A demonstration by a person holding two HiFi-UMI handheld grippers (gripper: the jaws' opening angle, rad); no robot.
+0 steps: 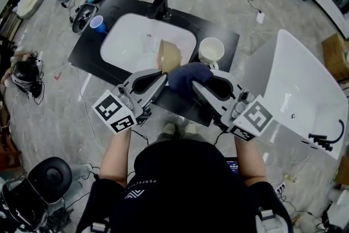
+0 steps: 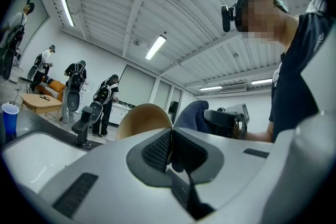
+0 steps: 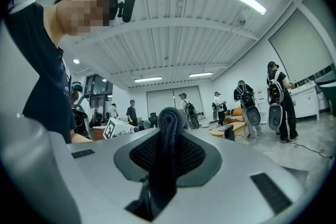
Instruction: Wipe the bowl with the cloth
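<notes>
Tan bowl (image 1: 170,55) stands on edge, rim pinched in the left gripper (image 2: 171,136), so the right gripper (image 3: 168,139), clamping the cloth (image 1: 188,76), can wipe it.

In my head view, the dark blue cloth (image 1: 188,77) covers the tips of the right gripper (image 1: 200,88) and the near rim of the tan round bowl (image 1: 169,55). In the left gripper view, the left gripper (image 2: 171,140) hides the bowl's lower half with its jaws.
</notes>
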